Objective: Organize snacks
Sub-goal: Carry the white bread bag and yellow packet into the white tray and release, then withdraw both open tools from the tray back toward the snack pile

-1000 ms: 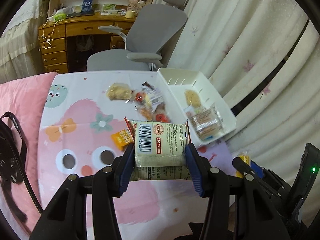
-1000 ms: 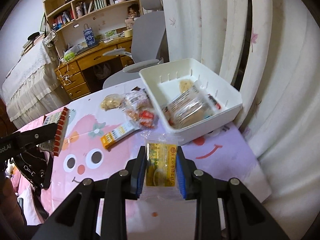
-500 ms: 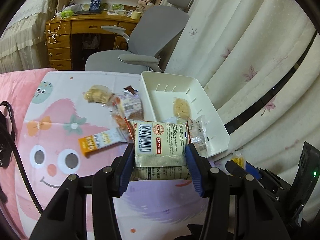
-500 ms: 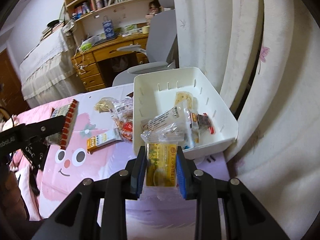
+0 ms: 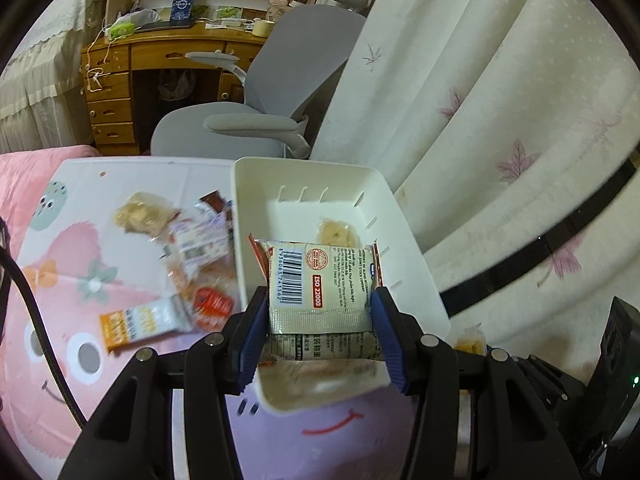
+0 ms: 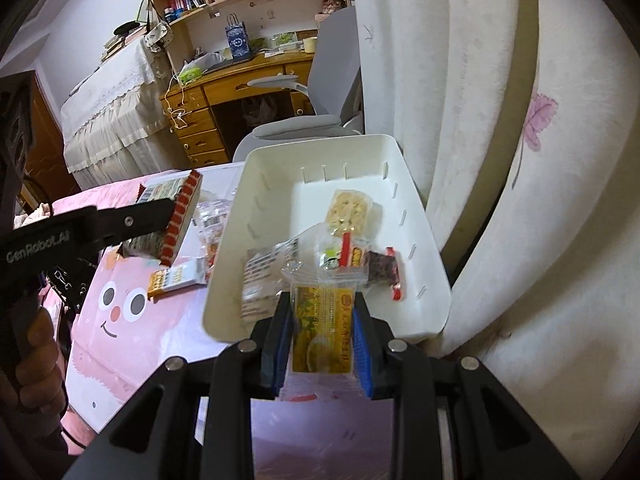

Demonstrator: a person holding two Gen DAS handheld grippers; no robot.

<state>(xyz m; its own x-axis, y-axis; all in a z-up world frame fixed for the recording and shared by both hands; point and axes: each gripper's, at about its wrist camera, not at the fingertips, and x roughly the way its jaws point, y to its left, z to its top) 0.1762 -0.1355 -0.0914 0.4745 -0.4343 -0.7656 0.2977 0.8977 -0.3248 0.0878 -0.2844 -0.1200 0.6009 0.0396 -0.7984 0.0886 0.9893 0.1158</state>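
My left gripper [image 5: 318,308] is shut on a pale snack packet with a barcode and red edges [image 5: 318,280], held over the near end of the white basket [image 5: 416,264]. My right gripper [image 6: 322,332] is shut on a yellow snack packet in clear wrap [image 6: 323,326], at the near rim of the same basket [image 6: 424,236], which holds several snacks. The left gripper with its packet [image 6: 176,216] shows at the left of the right wrist view. Loose snacks lie left of the basket, among them an orange bar [image 5: 140,324] and a crumbly cake [image 5: 142,216].
The table wears a pink cartoon cloth [image 5: 60,280]. A grey office chair [image 5: 264,92] and a wooden desk [image 5: 120,80] stand behind it. A white curtain [image 5: 500,120] hangs close on the right of the basket.
Both grippers have moved forward and to the right with their packets, from over the cloth to over the basket's near end. Neither has let go.
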